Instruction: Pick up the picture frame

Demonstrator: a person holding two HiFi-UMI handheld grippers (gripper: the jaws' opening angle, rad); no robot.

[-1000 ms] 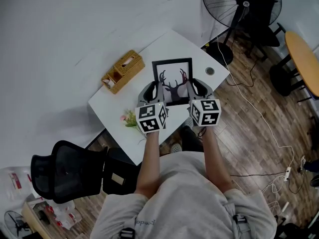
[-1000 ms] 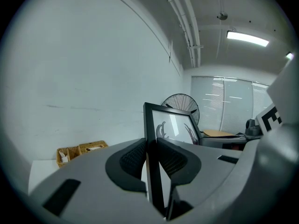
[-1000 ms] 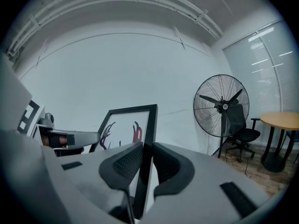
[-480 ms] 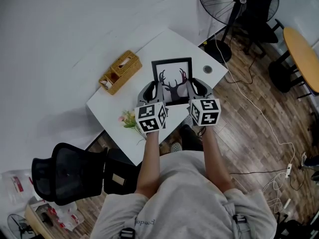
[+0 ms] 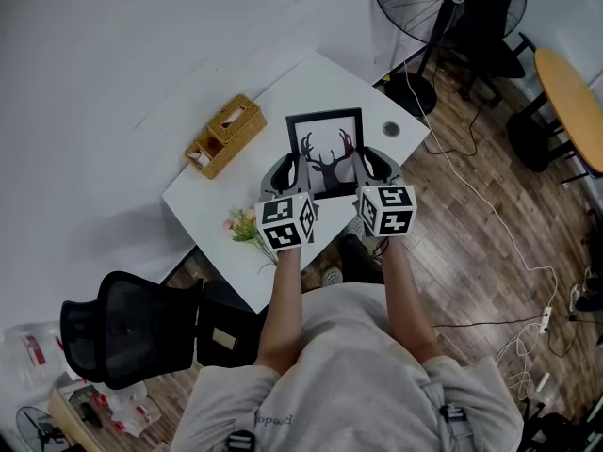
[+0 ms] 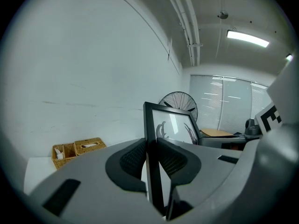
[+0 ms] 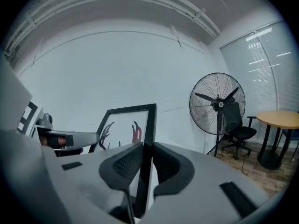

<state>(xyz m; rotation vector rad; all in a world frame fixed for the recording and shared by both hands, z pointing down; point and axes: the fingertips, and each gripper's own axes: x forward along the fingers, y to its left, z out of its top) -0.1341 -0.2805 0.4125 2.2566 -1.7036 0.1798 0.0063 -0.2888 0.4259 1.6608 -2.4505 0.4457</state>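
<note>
Picture frame, black with a deer print, clamped edgewise by left gripper and right gripper.

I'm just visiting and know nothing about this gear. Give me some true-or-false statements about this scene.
1. The left gripper and the right gripper each clamp a side edge of the black picture frame. True.
2. The frame shows a sailing boat. False: an antlered deer.
3. A woven wicker box sits on the white table. True.
4. The black pedestal fan stands on the table. False: the fan stands on the wooden floor.
</note>
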